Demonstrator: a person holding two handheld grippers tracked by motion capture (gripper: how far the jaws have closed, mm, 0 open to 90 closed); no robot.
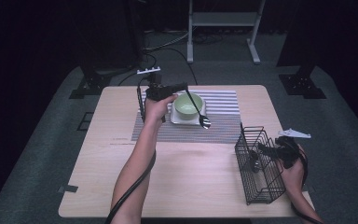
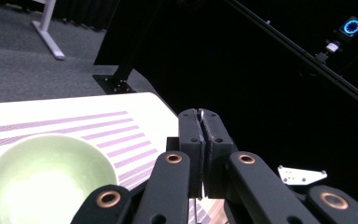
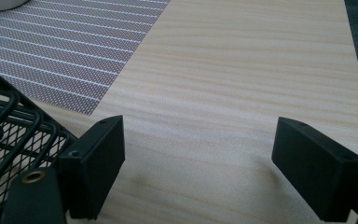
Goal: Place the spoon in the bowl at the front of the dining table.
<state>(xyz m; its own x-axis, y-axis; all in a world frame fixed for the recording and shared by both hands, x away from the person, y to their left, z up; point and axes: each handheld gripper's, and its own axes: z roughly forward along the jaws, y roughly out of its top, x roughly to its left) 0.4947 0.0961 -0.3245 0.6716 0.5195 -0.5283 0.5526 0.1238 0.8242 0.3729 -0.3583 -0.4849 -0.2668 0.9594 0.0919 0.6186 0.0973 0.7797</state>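
High view: my left gripper [image 1: 182, 87], clamped on a spoon [image 1: 199, 110] over the bowl [image 1: 188, 105], could drop it if the thin handle slips; my right gripper [image 1: 265, 148] gapes empty by the basket [image 1: 257, 164].

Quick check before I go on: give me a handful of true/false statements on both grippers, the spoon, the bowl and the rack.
1. The left gripper is shut on the spoon. True.
2. The spoon's scoop end rests inside the green bowl. False: it hangs past the bowl's near rim, over the striped mat.
3. The right gripper is shut. False: its jaws stand wide apart, over bare table.
4. The black wire rack stands at the table's right, beside the right gripper. True.
5. The bowl holds food. False: it looks empty.
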